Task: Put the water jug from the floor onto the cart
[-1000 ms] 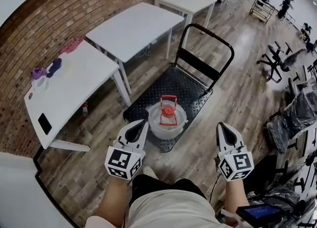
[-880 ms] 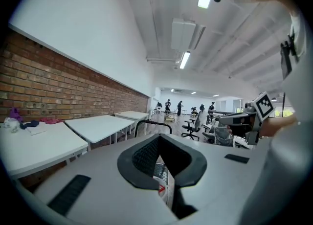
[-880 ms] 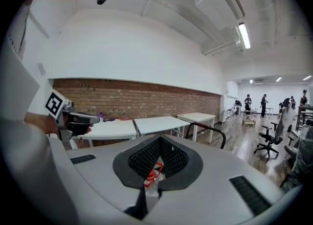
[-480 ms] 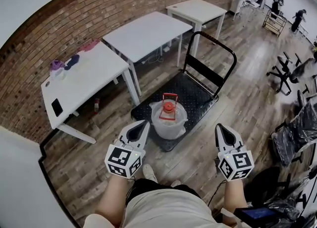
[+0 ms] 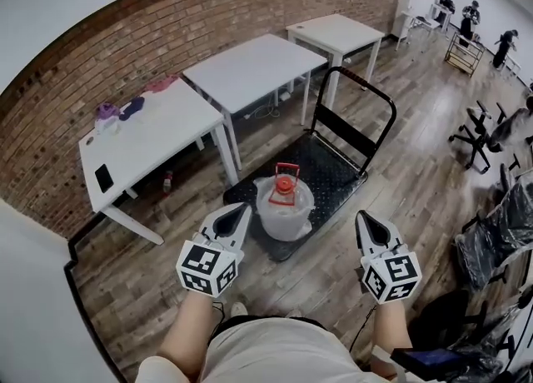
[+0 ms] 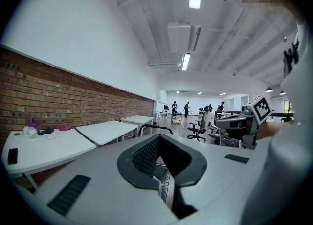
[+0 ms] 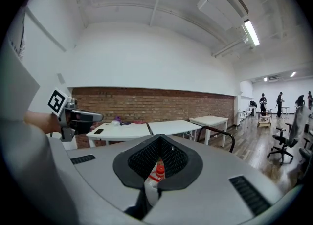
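Water jug (image 5: 284,206) already stands at the near edge of the cart (image 5: 335,175), so the task looks done. Left gripper (image 5: 237,211) and right gripper (image 5: 362,217) are both closed and empty.

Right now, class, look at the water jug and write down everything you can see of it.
The water jug is a squat, round container of whitish translucent plastic, with a red cap and a red carrying handle on top. It stands upright at the near end of the cart, on its black patterned deck. Nothing else touches it.
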A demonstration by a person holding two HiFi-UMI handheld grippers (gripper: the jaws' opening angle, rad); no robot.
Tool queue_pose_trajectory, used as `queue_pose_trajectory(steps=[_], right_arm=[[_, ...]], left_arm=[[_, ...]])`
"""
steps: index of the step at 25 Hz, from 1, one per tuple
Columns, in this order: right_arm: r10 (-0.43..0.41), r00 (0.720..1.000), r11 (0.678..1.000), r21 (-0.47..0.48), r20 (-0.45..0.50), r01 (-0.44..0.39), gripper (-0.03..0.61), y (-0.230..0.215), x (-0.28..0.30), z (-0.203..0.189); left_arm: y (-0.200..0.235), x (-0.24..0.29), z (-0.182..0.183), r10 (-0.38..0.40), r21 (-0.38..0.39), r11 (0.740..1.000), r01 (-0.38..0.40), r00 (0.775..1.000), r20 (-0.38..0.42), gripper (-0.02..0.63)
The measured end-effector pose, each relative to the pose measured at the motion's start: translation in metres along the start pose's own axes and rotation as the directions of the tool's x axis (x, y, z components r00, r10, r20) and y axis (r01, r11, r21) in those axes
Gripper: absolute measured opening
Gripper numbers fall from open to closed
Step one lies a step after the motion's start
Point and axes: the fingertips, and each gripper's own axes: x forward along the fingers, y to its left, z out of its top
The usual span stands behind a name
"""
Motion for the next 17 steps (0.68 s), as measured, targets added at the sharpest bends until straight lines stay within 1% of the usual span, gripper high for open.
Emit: queue_pose_trajectory(steps=[4,10,17], right_arm=[[-0.017,1.0,1.0,0.004,-0.007,0.017,0.002,0.007,0.004,0.003],[-0.018,1.0,1.0,-0.005,-0.019,0.018,0.002,0.032,0.018,0.007],[-0.018,0.999,1.0,-0.008,-0.028,0.018,0.002,0.059,0.029,0.01]], left_arm=[[0.007,-0.006,0.002,-0.021,0.014,1.0,0.021,1.0,0.009,0.0],[0.035,-0.021,0.001,-0.012,-0.038,0.999,0.013,1.0,0.025,-0.001],[0.059,-0.038,0.002,-0.011,-0.046,0.999,0.013,0.999,0.03,0.0]])
